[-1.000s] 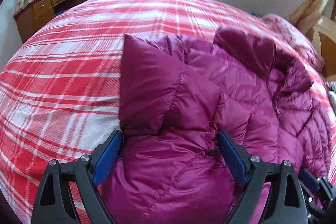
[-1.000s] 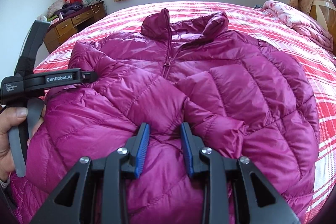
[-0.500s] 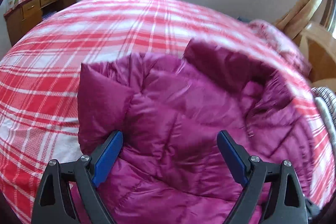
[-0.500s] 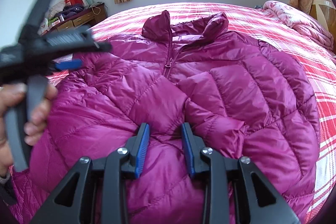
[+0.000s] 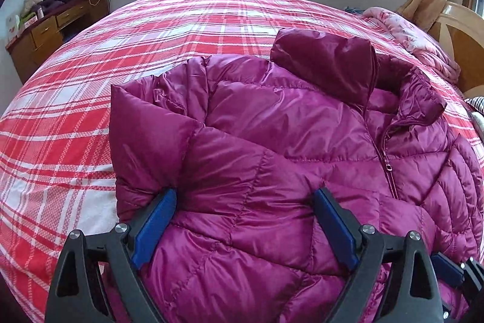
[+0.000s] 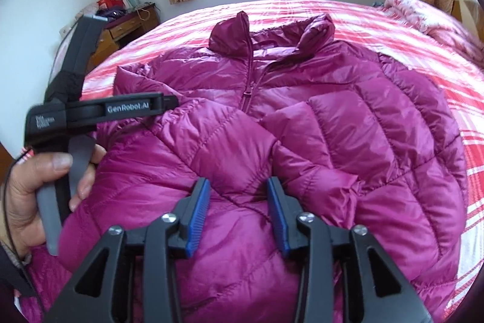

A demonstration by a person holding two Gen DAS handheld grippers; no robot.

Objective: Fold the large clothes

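A magenta puffer jacket lies front up on the red plaid bed, zipped, collar toward the window. Both sleeves are folded in across the chest. My left gripper stands wide open over the folded left sleeve near the shoulder, with quilted fabric bulging between the pads. A hand holds it at the left of the right wrist view. My right gripper sits low over the jacket's middle where the sleeve ends meet. Its jaws are opening, and the fabric between them is not pinched.
A wooden desk piled with clutter stands by the far left wall. A pink floral blanket lies bunched at the bed's right side, beside a wooden headboard. Bare plaid sheet stretches left of and beyond the jacket.
The right gripper's jaws have spread wider over the jacket. The left gripper swung sideways over the left sleeve, still wide open, and now sits lower against the shoulder.
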